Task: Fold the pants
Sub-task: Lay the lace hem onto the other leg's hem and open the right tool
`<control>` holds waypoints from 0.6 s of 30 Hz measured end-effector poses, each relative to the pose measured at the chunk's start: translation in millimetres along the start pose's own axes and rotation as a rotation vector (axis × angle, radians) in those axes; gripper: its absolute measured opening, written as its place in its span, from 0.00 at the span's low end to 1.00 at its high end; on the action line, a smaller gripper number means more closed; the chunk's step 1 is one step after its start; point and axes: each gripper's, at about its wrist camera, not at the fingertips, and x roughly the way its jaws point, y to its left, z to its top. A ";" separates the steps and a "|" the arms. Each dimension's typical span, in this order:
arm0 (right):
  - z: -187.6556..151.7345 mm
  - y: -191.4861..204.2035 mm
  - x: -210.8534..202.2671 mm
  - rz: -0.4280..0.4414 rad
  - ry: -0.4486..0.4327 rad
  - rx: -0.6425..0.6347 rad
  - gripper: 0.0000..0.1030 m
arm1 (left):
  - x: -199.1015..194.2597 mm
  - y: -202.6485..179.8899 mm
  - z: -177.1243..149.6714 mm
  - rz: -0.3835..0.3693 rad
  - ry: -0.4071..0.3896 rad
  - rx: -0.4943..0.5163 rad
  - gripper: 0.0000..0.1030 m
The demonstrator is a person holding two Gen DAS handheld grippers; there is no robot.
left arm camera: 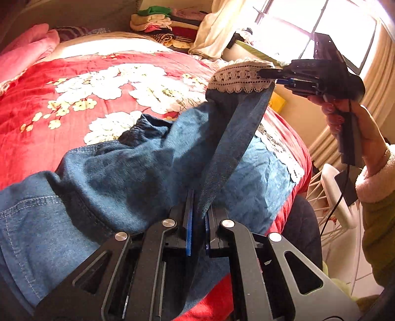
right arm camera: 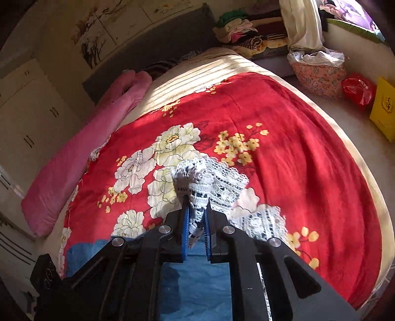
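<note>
1. The pants, blue denim with a white lace cuff at each leg end, lie on the red floral blanket near its edge closest to the person. One leg is raised off the blanket; the other lies flat beneath it, its lace hem toward the window side.

2. The left gripper has its jaws clamped on a denim edge of the raised leg, low and close to the blanket. Judged from the taut cloth, it serves as the anchor end of the fold.

3. The right gripper has its jaws closed on the lace cuff of that same leg, held above the blanket. In the right wrist view the bunched lace sits squeezed between the blue pads. Gripping at the hem gives control of the leg's far end, so it can be carried over.

4. Between the two grips the denim forms a stretched ridge, which keeps the leg straight rather than sagging.

5. The person's hand holds the right gripper's handle, with a fluffy sleeve cuff showing, beyond the blanket's window-side edge.

6. Further from the blanket: a pink rolled cover runs along its far-left side, and stacked clothes sit past its head end.
</note>
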 end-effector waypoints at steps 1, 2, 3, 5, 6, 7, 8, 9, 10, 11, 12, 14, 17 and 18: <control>-10.1 -8.5 -6.1 -0.006 0.003 0.010 0.09 | 4.0 0.9 -2.6 0.000 0.009 0.012 0.02; -20.9 -17.2 -10.9 -0.014 0.007 0.020 0.09 | 5.6 -2.4 -6.3 -0.002 0.019 0.024 0.02; -32.9 -25.4 -14.7 -0.019 0.014 0.034 0.09 | 8.5 -3.0 -10.3 0.003 0.026 0.032 0.02; -56.5 -39.9 -21.3 -0.016 0.015 0.076 0.09 | 10.5 -8.0 -16.3 0.012 0.041 0.054 0.02; -67.8 -46.8 -25.3 -0.002 0.011 0.104 0.09 | 14.7 -9.9 -17.6 0.021 0.044 0.067 0.02; -78.2 -52.8 -28.9 0.012 0.006 0.127 0.09 | 15.4 -10.0 -19.1 0.027 0.047 0.076 0.02; -89.7 -59.1 -32.6 0.017 0.006 0.154 0.09 | 15.0 -10.2 -20.2 0.029 0.049 0.079 0.02; -99.8 -64.1 -35.7 0.025 0.007 0.174 0.09 | 14.3 -9.8 -21.4 0.030 0.048 0.080 0.02; -109.6 -68.4 -38.5 0.036 0.006 0.187 0.09 | 12.7 -9.2 -22.1 0.033 0.046 0.083 0.02; -120.0 -71.0 -39.0 0.034 0.013 0.193 0.09 | 12.0 -8.4 -22.3 0.040 0.045 0.087 0.02; -128.0 -72.6 -38.1 0.028 0.027 0.191 0.09 | 11.5 -7.1 -23.5 0.047 0.048 0.090 0.02; -142.2 -76.7 -35.1 0.036 0.046 0.203 0.09 | 11.6 -6.2 -25.6 0.049 0.053 0.094 0.02; -155.9 -84.5 -33.0 0.065 0.049 0.246 0.09 | 11.5 -7.9 -27.8 0.052 0.054 0.112 0.02; -157.7 -85.8 -33.7 0.069 0.040 0.253 0.09 | 11.8 -8.2 -28.5 0.055 0.057 0.118 0.02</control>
